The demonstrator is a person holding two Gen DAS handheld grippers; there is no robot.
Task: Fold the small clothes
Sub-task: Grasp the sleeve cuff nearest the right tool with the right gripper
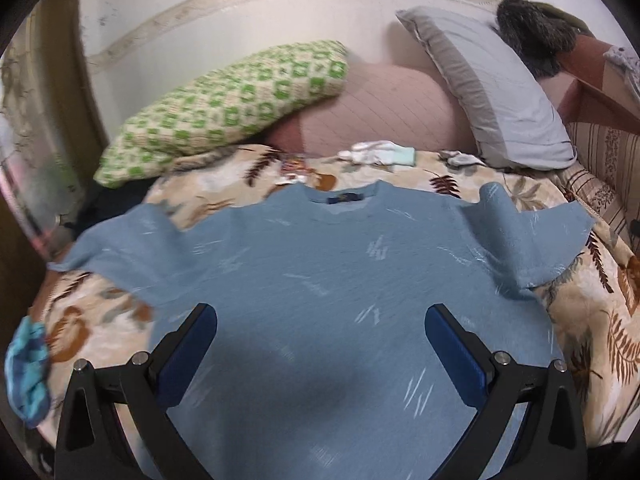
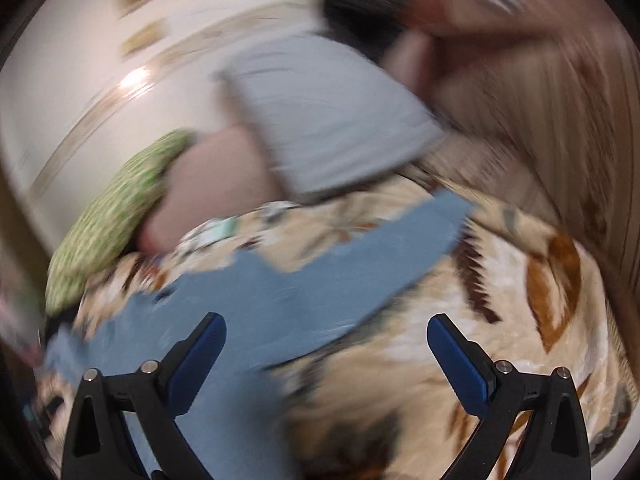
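A light blue T-shirt [image 1: 320, 272] with pale streak marks lies spread flat on the leaf-patterned bedspread [image 1: 592, 320], collar away from me, both sleeves out to the sides. My left gripper [image 1: 320, 316] is open and empty, hovering over the shirt's lower middle. In the right wrist view, which is motion-blurred, the shirt [image 2: 280, 292] lies to the left, with one sleeve [image 2: 436, 220] reaching up to the right. My right gripper [image 2: 326, 326] is open and empty above the shirt's right edge and the bedspread [image 2: 460, 340].
A green checked pillow [image 1: 224, 108], a pink cushion [image 1: 376, 108] and a grey pillow [image 1: 500, 88] lean against the back wall. Small white clothes [image 1: 376, 154] lie behind the shirt's collar. A blue cloth [image 1: 26, 364] lies at the bed's left edge.
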